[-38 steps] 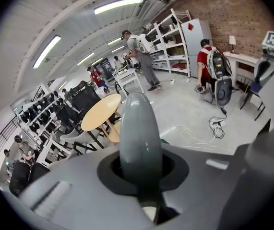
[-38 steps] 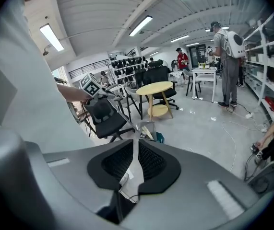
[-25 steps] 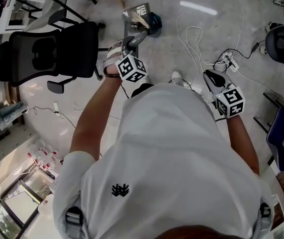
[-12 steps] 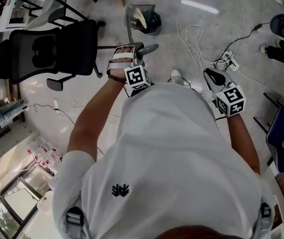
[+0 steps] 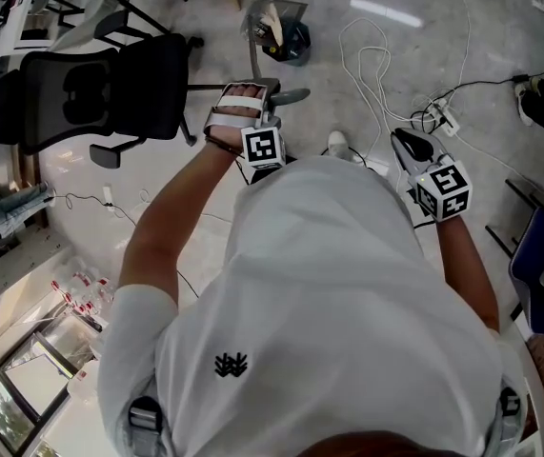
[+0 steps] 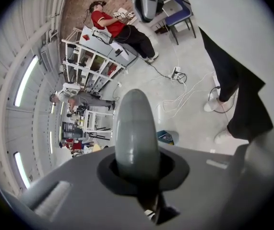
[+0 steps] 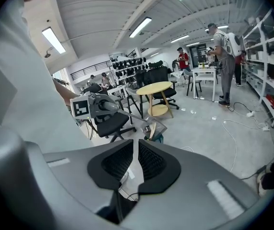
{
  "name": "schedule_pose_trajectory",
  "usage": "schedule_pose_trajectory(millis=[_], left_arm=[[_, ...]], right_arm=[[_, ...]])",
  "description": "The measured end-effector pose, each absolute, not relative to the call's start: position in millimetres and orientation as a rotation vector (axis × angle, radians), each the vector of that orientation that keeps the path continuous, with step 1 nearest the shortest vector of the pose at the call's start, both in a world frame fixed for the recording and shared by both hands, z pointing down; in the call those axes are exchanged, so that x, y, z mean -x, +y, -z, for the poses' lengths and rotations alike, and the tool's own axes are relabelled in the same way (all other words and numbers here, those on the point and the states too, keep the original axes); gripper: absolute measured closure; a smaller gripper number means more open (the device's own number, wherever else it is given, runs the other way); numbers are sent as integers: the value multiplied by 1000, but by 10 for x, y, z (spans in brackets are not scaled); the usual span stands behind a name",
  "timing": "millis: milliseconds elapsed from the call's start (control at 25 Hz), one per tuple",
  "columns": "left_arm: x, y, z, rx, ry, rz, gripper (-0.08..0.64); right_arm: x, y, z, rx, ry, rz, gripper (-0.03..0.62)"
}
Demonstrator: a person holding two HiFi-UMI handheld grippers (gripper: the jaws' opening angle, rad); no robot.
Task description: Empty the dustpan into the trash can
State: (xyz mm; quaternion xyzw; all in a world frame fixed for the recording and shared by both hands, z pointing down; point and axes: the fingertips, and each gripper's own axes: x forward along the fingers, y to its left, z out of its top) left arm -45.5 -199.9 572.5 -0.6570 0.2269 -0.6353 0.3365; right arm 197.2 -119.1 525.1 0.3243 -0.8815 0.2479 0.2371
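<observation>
My left gripper (image 5: 276, 91) is shut on the end of the dustpan's long grey handle (image 5: 251, 60). In the left gripper view that rounded handle end (image 6: 136, 133) sticks up between the jaws. The clear dustpan (image 5: 276, 19) is tilted over a small dark blue trash can (image 5: 293, 42) on the floor ahead. The can (image 6: 165, 137) also shows beyond the handle in the left gripper view. My right gripper (image 5: 407, 144) hangs by the person's right side, shut and holding nothing. The right gripper view shows the dustpan (image 7: 154, 126) above the can (image 7: 157, 138).
A black office chair (image 5: 90, 98) stands at the left, close to the can. White cables (image 5: 376, 65) and a power strip (image 5: 440, 117) lie on the floor at the right. A blue chair (image 5: 538, 265) is at the far right. People stand near shelves (image 7: 223, 61).
The left gripper has drawn back toward the person's body with the handle. The dustpan has risen and tipped over the can. A shoe at the right has moved toward the edge.
</observation>
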Motion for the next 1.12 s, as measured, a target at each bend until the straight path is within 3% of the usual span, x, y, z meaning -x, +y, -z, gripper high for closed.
schedule_pose_trajectory(millis=[440, 1120], left_arm=[[379, -1684, -5936, 1758, 361, 1729, 468], [595, -2027, -5665, 1617, 520, 1698, 468]], right_arm=[[-2033, -1125, -5281, -884, -2408, -686, 558], [-2038, -1117, -5255, -869, -2424, -668, 558]])
